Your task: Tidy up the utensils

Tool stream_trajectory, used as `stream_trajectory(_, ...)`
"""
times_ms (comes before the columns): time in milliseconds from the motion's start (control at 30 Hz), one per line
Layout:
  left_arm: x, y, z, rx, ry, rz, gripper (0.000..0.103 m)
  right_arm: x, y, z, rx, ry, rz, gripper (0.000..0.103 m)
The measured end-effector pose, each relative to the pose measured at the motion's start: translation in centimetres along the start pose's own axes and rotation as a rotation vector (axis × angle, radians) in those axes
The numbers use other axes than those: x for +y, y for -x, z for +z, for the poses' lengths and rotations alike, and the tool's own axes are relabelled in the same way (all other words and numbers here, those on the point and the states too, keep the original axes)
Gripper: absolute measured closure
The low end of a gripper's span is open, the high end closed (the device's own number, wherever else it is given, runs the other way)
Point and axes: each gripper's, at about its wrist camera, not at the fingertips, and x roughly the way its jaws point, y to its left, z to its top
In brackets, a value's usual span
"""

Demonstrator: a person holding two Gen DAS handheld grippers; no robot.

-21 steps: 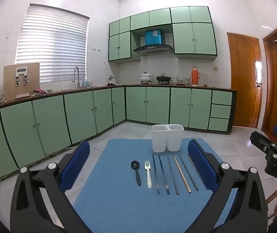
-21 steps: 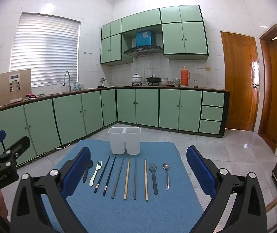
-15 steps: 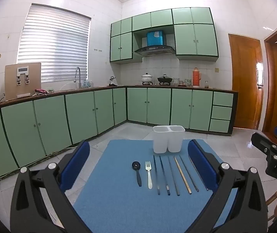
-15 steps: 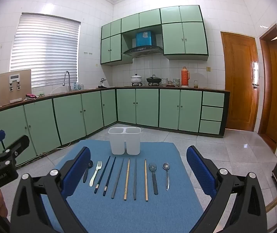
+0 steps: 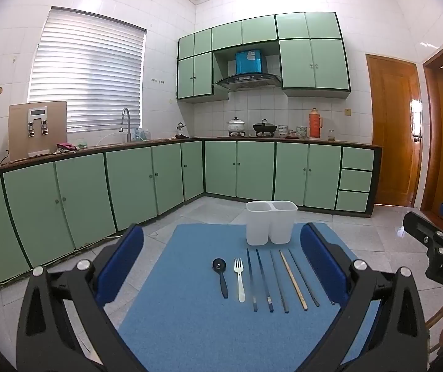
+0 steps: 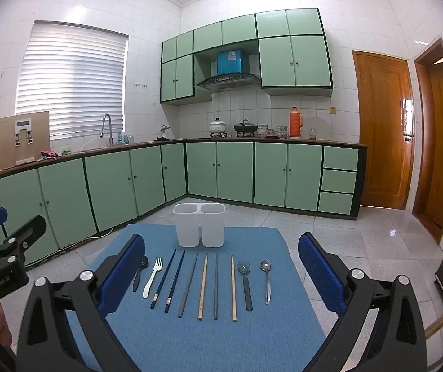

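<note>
A row of utensils lies on a blue mat (image 6: 209, 334): a black spoon (image 5: 220, 271), a white fork (image 6: 152, 276), two dark blue chopsticks (image 6: 163, 278), grey chopsticks (image 6: 188, 285), wooden chopsticks (image 6: 202, 286), a black-handled spoon (image 6: 245, 280) and a metal spoon (image 6: 266, 279). A white two-compartment holder (image 6: 199, 228) stands empty behind them. My left gripper (image 5: 221, 257) is open, above the mat's left part. My right gripper (image 6: 221, 260) is open, above the row's middle. Neither holds anything.
The mat (image 5: 190, 325) covers a small table over a tiled floor. Green cabinets (image 6: 237, 173) and a counter with pots line the walls. Two wooden doors (image 6: 382, 130) stand at right.
Both views have shifted only slightly; the utensils and holder have not moved, and both grippers stay open.
</note>
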Motion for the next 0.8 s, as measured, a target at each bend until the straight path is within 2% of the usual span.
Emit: stream_trajectory(800, -0.14, -0.09, 0.38, -0.001, -0.001, 0.002, 0.005, 0.07, -0.03, -0.15, -0.001, 0.000, -0.001, 0.006)
